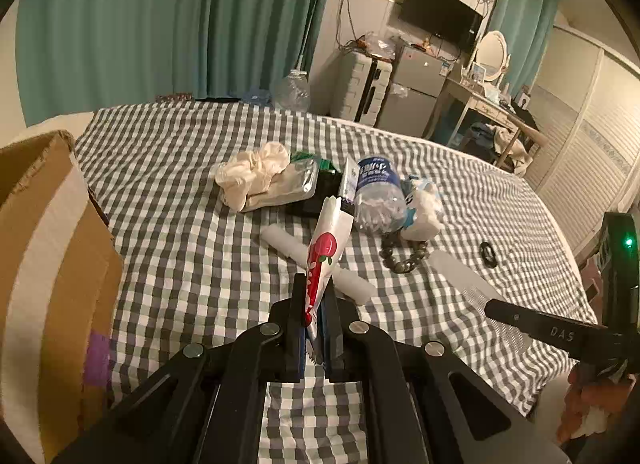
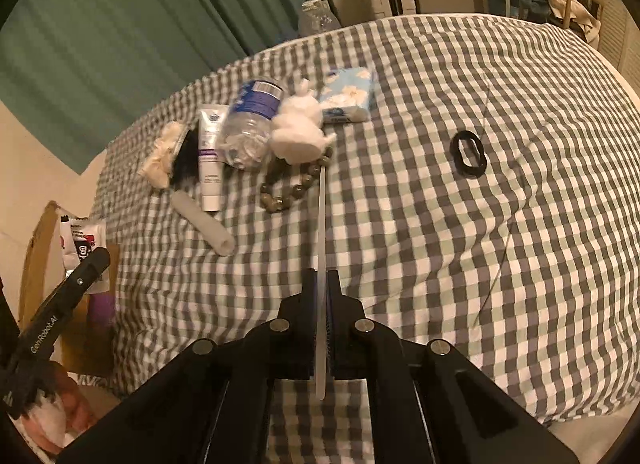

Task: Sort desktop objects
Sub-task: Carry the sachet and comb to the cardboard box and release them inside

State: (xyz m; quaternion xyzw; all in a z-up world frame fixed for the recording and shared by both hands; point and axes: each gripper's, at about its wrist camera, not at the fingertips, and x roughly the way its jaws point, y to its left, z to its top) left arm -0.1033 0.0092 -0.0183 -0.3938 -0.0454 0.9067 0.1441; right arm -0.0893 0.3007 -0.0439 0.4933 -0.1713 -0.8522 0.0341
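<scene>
Sachet: glossy, flat, pinched by left jaws | comb: thin, translucent, pinched by right jaws

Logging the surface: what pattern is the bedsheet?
Grey, pale-green and white check bedsheet, clearest in the right wrist view.

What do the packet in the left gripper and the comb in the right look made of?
Packet: likely thin glossy plastic film, judging by its serrated torn edge, printed strawberry and creased shine. Comb: seemingly stiff translucent plastic, pale and matte, staying straight while pinched; its fine teeth show in the left view.
</scene>
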